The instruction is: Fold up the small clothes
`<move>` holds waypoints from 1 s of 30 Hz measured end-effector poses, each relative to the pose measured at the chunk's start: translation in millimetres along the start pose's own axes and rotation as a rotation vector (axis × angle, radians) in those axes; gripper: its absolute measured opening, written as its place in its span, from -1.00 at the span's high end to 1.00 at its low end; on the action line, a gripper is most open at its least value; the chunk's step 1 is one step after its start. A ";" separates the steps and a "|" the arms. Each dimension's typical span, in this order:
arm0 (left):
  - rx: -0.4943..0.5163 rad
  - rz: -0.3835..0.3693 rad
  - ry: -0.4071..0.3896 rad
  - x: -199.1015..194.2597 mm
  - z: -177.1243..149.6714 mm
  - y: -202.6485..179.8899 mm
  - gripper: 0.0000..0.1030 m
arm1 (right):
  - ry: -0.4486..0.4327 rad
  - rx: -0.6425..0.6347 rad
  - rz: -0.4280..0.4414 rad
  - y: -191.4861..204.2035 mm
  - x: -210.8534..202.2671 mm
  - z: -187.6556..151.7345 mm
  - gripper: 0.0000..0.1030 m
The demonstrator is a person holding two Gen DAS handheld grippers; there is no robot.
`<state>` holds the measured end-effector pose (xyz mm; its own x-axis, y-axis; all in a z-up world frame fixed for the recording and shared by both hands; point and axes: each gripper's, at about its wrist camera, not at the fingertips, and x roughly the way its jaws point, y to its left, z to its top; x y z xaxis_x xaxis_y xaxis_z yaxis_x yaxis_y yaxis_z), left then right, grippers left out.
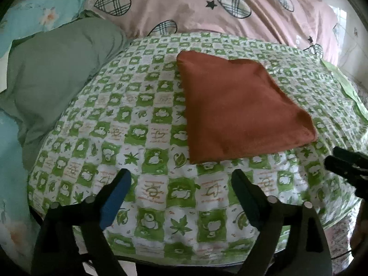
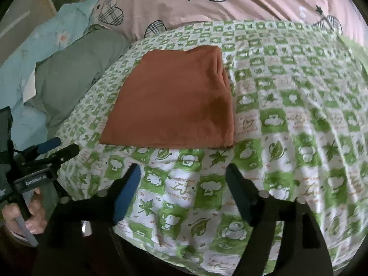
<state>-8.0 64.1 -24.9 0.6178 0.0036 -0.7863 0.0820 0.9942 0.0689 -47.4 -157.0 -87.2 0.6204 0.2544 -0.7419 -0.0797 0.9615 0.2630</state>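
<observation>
Both grippers, left (image 1: 181, 179) and right (image 2: 184, 174), are held with fingers apart, empty, the folded orange cloth (image 1: 239, 112) at 12 o'clock. Only in the right view is a hand (image 2: 27, 214) seen.

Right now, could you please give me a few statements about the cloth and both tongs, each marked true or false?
1. The rust-orange cloth lies folded on the green checked sheet. True.
2. The left tongs grip the cloth. False: they are open, with only sheet between them.
3. The right tongs stand open, short of the cloth. True.
4. A pink heart-print quilt lies beyond the sheet. True.
5. The cloth is spread out flat, unfolded. False: it is folded.
</observation>
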 end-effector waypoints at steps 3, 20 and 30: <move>-0.022 -0.010 0.038 12.7 -2.0 4.2 -0.78 | 0.003 -0.005 -0.014 -0.6 2.2 1.0 -0.63; -0.049 -0.011 0.070 33.1 11.7 17.1 -0.78 | 0.055 -0.076 -0.058 10.4 15.9 16.6 -0.66; 0.027 0.003 -0.003 4.2 23.2 7.2 -0.78 | 0.031 -0.136 -0.052 21.8 -5.9 28.7 -0.75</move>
<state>13.4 68.7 -13.4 0.6206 0.0064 -0.7841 0.1009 0.9910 0.0880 -30.4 -140.6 -59.4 0.6020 0.2049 -0.7718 -0.1541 0.9781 0.1395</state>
